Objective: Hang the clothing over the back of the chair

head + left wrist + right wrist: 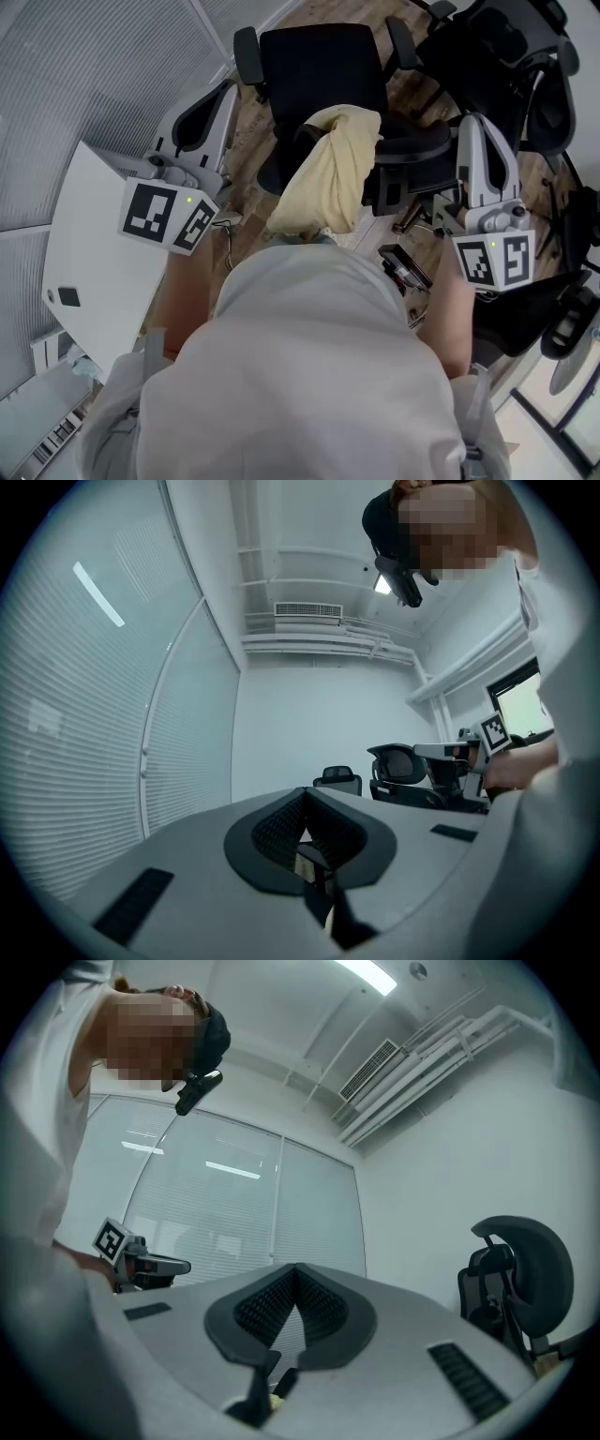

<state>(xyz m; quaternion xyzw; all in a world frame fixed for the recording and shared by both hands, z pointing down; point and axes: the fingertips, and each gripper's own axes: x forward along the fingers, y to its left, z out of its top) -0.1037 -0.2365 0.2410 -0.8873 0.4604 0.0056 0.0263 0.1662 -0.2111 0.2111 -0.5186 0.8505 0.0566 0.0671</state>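
In the head view a pale yellow garment lies draped over the back of a black office chair in front of me, hanging down the near side. My left gripper is held to the left of the chair, shut and empty. To the right of it, my right gripper is also shut with nothing in it. Neither touches the garment. In the left gripper view the jaws meet at their tip. The right gripper view shows the same closed tip.
A white table stands at the left. More black office chairs crowd the back right, one with a headrest. The floor is wood. Window blinds line the left wall.
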